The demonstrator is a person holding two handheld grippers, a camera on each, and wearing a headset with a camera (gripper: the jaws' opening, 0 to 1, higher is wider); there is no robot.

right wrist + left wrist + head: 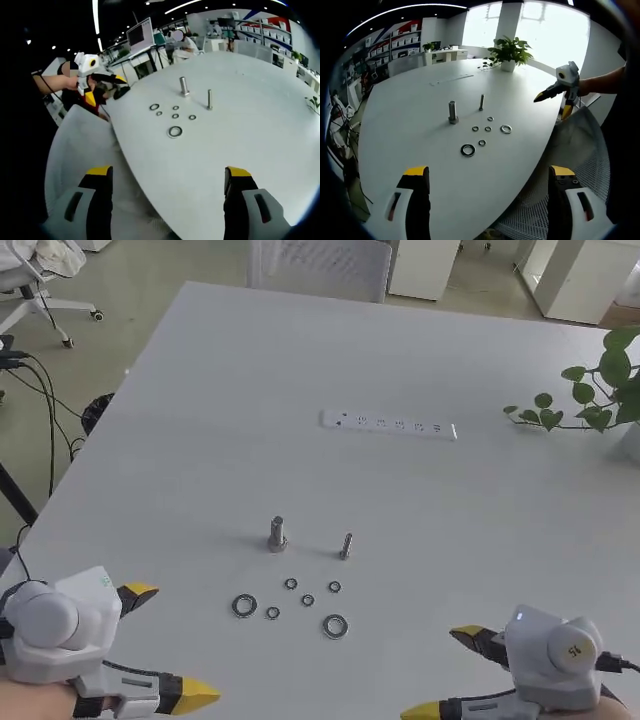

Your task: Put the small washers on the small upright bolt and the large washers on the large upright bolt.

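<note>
Left gripper (170, 642): at the near table edge, jaws spread wide, holding nothing.
Right gripper (440, 672): across from it at the same edge, just as wide open and empty.
Table (200, 390): white, bare between the grippers and the parts.
Large washers (244, 605) (335, 625): two, flat on the table, flanking the cluster, neither on a bolt.
Small washers (307, 600): four, loose between the large pair, close together but not touching.
Washer risk: thin rings lying flat on a smooth top give the jaws little to bite. A tip coming in steep could skate one away, and the small ones sit close enough for a neighbour to be knocked.
Large bolt (277, 533): upright on its head just behind the washers, bare.
Small bolt (345, 546): upright near it, to the right, also bare.
Bolt risk: both appear to stand free. A washer lowered tilted or off-centre could catch the tip and topple the bolt, the slim one most likely.
Power strip (390, 425): well beyond, out of play.
Plant (600, 390): at the far right edge.
</note>
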